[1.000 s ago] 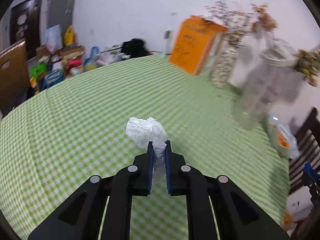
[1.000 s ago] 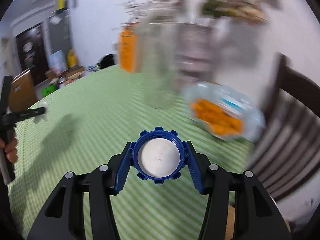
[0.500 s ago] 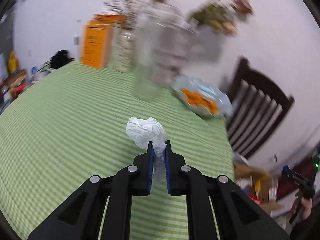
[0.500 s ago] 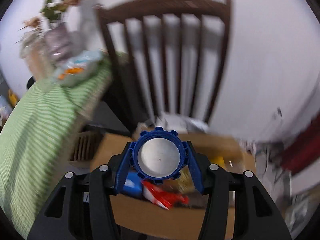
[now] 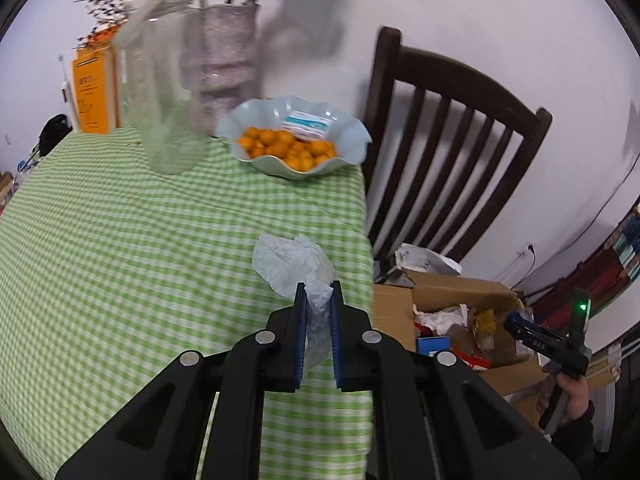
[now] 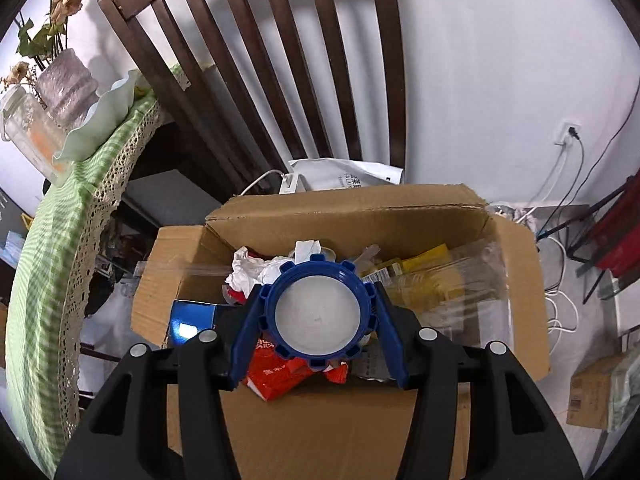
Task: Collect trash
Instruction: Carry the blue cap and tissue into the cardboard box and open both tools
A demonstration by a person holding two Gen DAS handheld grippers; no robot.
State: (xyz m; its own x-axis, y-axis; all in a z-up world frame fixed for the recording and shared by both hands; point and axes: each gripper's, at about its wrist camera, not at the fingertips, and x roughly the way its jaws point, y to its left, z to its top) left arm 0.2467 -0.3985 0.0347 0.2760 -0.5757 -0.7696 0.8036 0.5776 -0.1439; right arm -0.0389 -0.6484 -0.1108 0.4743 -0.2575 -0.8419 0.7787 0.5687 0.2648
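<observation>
A blue lid (image 6: 320, 311) is clamped between the fingers of the right gripper (image 6: 320, 316) directly above the open cardboard box (image 6: 360, 216), seemingly for dropping in. A crumpled white wrapper (image 5: 294, 266) is pinched by the left gripper (image 5: 318, 320) over the tabletop (image 5: 120, 240) edge beside the box, probably next.

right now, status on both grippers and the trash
Left gripper shut on crumpled wrapper, over table. Right gripper shut on blue lid, above cardboard box. Nothing blocking.
</observation>
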